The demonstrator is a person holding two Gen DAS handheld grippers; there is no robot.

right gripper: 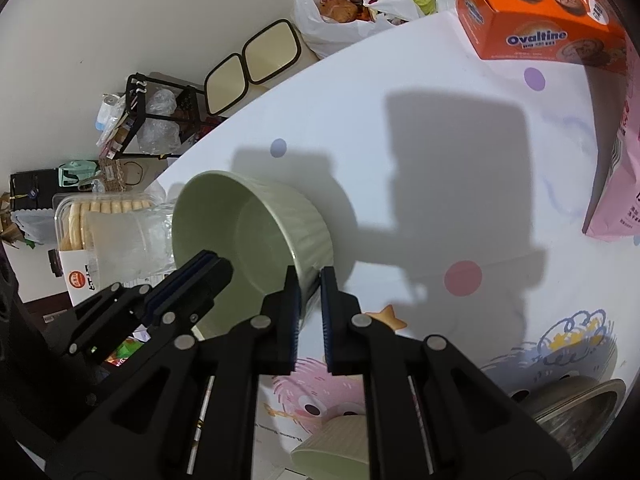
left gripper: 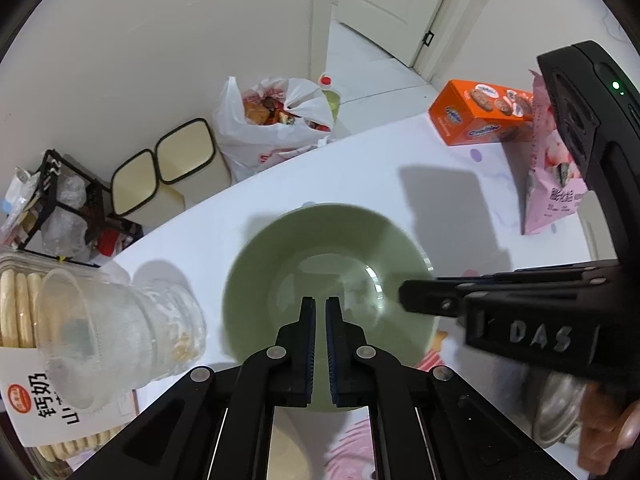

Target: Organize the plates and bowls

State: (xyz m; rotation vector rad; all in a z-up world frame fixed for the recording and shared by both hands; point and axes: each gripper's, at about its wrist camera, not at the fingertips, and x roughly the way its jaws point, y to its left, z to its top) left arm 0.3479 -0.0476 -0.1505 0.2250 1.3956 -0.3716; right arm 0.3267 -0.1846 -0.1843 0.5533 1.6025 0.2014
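Observation:
A green ribbed bowl (left gripper: 320, 272) (right gripper: 256, 224) is held above the white table, tilted. My left gripper (left gripper: 320, 308) is shut on its near rim, fingers closed over the edge. My right gripper (right gripper: 310, 280) is shut on the bowl's opposite wall; it shows in the left wrist view (left gripper: 408, 296) reaching in from the right. A second green bowl (right gripper: 332, 444) lies low under the right gripper. A metal bowl (right gripper: 576, 412) (left gripper: 556, 408) sits at the lower right.
A clear plastic cup (left gripper: 116, 340) and a biscuit pack (left gripper: 24, 320) stand left of the bowl. An orange Ovaltine box (right gripper: 540, 12) and a pink bag (right gripper: 620, 184) stand at the far right. The table edge (right gripper: 224, 128) runs diagonally; bins and bags are on the floor beyond.

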